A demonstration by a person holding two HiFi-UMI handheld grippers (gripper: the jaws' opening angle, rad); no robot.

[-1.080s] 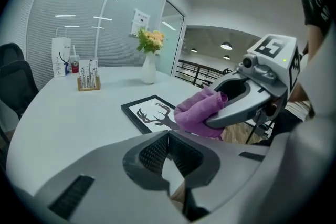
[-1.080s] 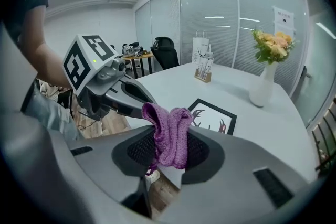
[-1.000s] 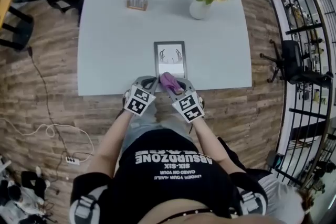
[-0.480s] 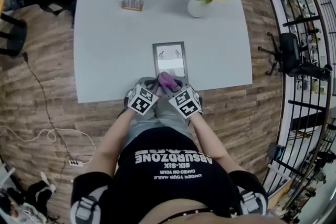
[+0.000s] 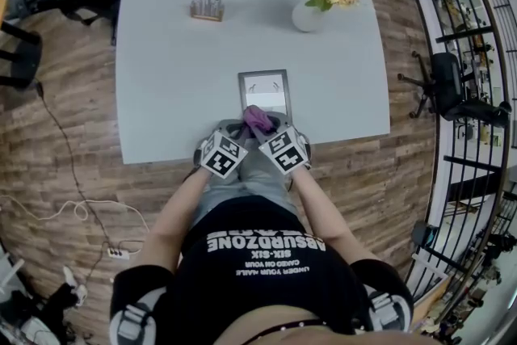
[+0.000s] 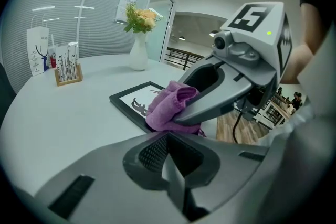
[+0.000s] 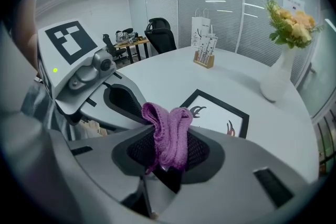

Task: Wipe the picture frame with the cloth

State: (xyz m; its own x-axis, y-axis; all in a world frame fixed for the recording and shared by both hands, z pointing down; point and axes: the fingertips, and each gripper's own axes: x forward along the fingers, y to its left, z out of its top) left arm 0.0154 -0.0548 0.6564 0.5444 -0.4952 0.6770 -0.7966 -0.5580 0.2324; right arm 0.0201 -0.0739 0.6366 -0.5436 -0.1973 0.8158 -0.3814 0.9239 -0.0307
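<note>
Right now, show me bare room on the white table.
Free: left of the black picture frame, nearer than the wooden card holder; and right of the frame, nearer than the white flower vase. Crowded: near edge, left gripper and right gripper.

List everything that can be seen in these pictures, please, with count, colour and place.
rectangular table top: one, white, centre of the wooden floor
flat picture frame: one, black around a white picture, near edge of the table
crumpled knitted cloth: one, purple, over the frame's near end
round vase of flowers: one, white with yellow and orange blooms, far right of the table
small wooden holder: one, brown, far left of the table
paper bag: one, white, far edge of the table
office chair: at least two, black, left and right of the table
power strip: one, white, floor at left
left gripper: one, grey, shut, empty
right gripper: one, grey, shut on the cloth
</note>
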